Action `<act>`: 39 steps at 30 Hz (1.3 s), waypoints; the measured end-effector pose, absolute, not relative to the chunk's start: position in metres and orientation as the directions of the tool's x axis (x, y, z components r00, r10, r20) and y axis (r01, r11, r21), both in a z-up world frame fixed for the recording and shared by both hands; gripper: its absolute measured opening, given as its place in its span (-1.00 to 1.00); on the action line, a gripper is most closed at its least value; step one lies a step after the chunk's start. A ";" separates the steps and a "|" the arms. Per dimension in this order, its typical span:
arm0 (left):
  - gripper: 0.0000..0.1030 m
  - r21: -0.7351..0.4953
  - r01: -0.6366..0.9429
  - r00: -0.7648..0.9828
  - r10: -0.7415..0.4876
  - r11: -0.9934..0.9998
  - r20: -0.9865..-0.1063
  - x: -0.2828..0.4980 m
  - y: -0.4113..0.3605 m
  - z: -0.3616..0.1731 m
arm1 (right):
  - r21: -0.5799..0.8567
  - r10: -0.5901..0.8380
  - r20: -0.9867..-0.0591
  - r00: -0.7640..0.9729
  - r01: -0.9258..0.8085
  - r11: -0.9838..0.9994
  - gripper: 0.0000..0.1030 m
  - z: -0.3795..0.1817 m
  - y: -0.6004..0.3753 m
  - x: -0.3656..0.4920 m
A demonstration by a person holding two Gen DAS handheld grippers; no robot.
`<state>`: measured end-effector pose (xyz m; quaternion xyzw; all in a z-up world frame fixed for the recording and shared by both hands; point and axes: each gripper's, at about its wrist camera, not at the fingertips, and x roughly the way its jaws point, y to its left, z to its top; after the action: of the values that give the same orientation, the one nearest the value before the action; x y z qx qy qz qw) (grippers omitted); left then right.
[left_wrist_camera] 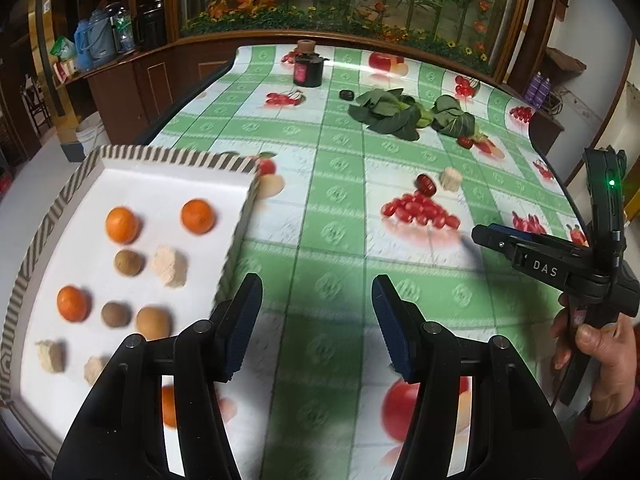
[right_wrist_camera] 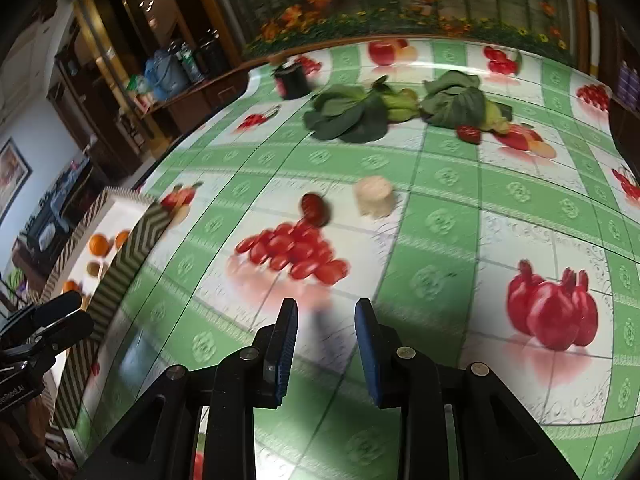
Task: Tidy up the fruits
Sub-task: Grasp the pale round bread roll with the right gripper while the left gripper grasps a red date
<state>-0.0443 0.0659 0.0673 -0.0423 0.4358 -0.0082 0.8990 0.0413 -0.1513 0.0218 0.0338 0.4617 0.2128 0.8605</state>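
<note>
Your left gripper (left_wrist_camera: 316, 320) and right gripper (right_wrist_camera: 326, 344) both gape apart, empty, above the green fruit-print tablecloth (left_wrist_camera: 320, 240). In the left view's lower left, the striped tray (left_wrist_camera: 168, 156) holds three oranges (left_wrist_camera: 122, 225), three brown fruits and four pale chunks.

1. Left claw (left_wrist_camera: 316, 324): jaws apart, wide gap, nothing between the pads; tilted down toward the tabletop (left_wrist_camera: 328, 248).
2. Right claw (right_wrist_camera: 326, 344): jaws parted by a narrow gap, empty; also angled down.
3. Left view shows the right claw side-on at the right edge, fingers pointing left, held by the right hand (left_wrist_camera: 600, 352) on the grip, dark red sleeve at the wrist.
4. Right view: left claw sits at the lower left edge, partly cut off.
</note>
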 end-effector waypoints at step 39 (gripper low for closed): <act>0.09 -0.105 0.086 0.516 -0.134 0.991 -0.846 0.113 -0.038 0.021 | 0.230 0.365 -0.751 0.551 -0.300 0.926 -0.43 0.021 -0.186 0.138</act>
<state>0.1132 -0.0381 0.0210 -0.0246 0.4877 -0.0634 0.8704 0.1384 -0.1863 0.0206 0.0376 0.4347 0.1890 0.8797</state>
